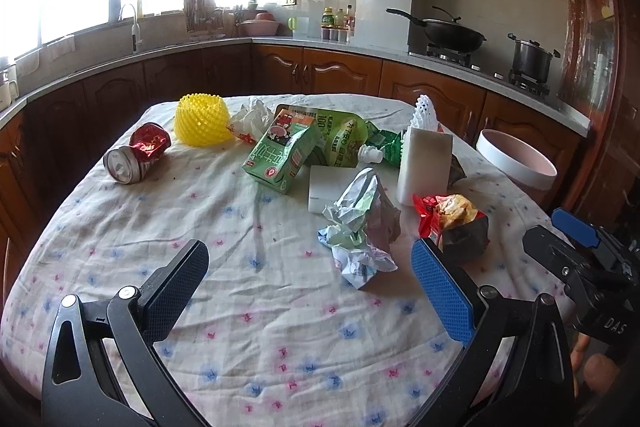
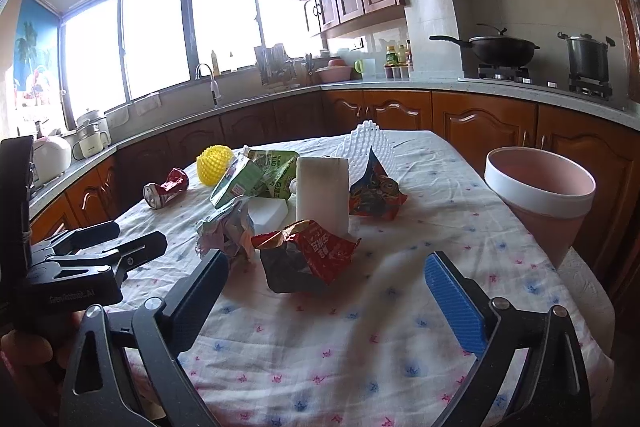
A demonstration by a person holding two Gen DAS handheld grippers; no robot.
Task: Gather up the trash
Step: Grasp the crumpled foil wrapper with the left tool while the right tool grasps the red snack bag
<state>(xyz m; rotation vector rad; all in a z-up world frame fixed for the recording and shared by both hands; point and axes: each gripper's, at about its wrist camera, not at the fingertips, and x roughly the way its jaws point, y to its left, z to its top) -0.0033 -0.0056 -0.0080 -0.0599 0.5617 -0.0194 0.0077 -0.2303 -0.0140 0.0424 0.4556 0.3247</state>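
Note:
Trash lies on a floral-clothed table (image 1: 248, 307): a crushed red can (image 1: 136, 157), a yellow foam net (image 1: 202, 121), a green carton (image 1: 280, 157), a green pouch (image 1: 344, 137), crumpled paper (image 1: 360, 223), white foam blocks (image 1: 426, 165) and a red snack wrapper (image 1: 454, 227). My left gripper (image 1: 312, 287) is open and empty, hovering before the crumpled paper. My right gripper (image 2: 332, 299) is open and empty, just short of the red snack wrapper (image 2: 308, 255). A pink bin (image 2: 540, 199) stands at the table's right edge.
A white foam net (image 2: 368, 147) and another snack bag (image 2: 374, 191) lie at the far side. Wooden cabinets and a counter with a sink, a wok (image 2: 500, 49) and a pot surround the table. The right gripper shows in the left wrist view (image 1: 580, 255).

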